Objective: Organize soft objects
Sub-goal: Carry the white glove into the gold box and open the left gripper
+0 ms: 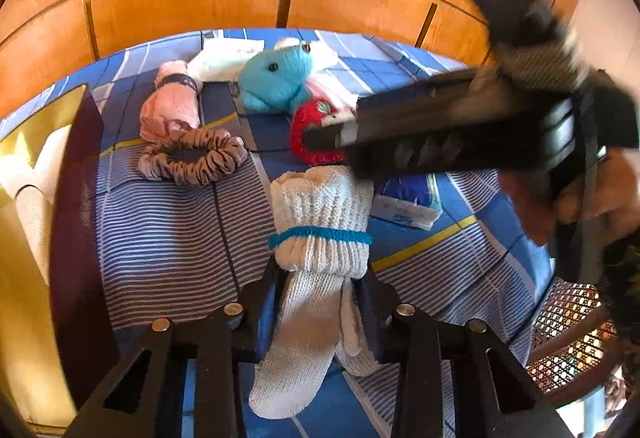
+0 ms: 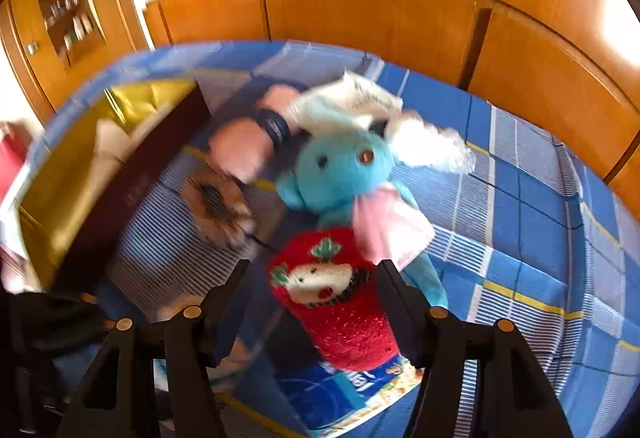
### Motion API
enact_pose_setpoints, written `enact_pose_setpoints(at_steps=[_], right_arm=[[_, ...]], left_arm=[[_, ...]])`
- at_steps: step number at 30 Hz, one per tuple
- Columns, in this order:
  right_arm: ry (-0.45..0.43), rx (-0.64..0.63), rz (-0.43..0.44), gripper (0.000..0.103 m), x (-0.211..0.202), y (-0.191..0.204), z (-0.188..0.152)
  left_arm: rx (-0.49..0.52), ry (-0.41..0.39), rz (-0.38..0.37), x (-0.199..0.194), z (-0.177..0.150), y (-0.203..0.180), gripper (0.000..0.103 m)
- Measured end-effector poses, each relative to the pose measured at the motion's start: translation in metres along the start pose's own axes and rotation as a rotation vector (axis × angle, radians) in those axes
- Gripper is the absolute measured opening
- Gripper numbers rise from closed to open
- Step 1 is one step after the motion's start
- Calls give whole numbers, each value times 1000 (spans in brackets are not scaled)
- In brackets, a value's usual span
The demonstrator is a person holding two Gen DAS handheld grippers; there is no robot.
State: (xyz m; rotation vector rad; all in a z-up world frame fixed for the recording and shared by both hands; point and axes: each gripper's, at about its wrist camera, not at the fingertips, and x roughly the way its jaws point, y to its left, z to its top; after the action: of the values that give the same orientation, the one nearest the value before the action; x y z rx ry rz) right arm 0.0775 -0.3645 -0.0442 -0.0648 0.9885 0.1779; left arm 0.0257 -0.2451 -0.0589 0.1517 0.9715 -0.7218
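Note:
My left gripper (image 1: 320, 272) is shut on a white knitted sock bundle (image 1: 320, 206) tied with a teal band; the bundle lies on the blue checked bedcover (image 1: 168, 246). In the right wrist view, my right gripper (image 2: 312, 268) stands open around a red fuzzy rolled sock (image 2: 340, 302) with a white and green pattern. There is a gap on the sock's left side. In the left wrist view its blurred fingers (image 1: 400, 134) reach down at the same red sock (image 1: 316, 118). A person's hand (image 1: 592, 198) holds that gripper.
On the bedcover (image 2: 528, 222) lie a blue plush toy (image 2: 340, 166), a pink bundle with a dark band (image 2: 240, 146), a brown scrunchie (image 1: 192, 158), a white packet (image 2: 352, 98) and a blue tissue pack (image 2: 348, 386). A gold-lined box with dark walls (image 1: 76, 198) stands left. Wooden wardrobe doors (image 1: 192, 2) stand behind.

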Motion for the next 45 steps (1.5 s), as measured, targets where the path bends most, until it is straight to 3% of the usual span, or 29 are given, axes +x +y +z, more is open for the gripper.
enact_pose_setpoints(at_steps=[1, 4, 6, 18, 22, 26, 30, 45], right_arm=[[17, -15, -16, 50, 5, 1, -1], [67, -49, -39, 33, 17, 4, -7], [51, -49, -28, 30, 16, 4, -7], [87, 19, 30, 34, 24, -6, -12], [69, -46, 1, 42, 25, 4, -16], [45, -166, -86, 42, 28, 23, -24], [41, -126, -84, 39, 28, 19, -22], [8, -172, -125, 39, 27, 28, -29]], left_arm=[[-1, -5, 2, -3, -1, 1, 35], [10, -21, 30, -14, -2, -2, 35], [9, -25, 56, -20, -3, -1, 35], [-55, -106, 170, -53, 1, 23, 35], [-77, -114, 205, -61, 1, 27, 35], [-109, -123, 226, -68, 2, 35, 35], [-135, -143, 257, -80, 2, 43, 35], [-259, -179, 347, -104, 0, 86, 35]])
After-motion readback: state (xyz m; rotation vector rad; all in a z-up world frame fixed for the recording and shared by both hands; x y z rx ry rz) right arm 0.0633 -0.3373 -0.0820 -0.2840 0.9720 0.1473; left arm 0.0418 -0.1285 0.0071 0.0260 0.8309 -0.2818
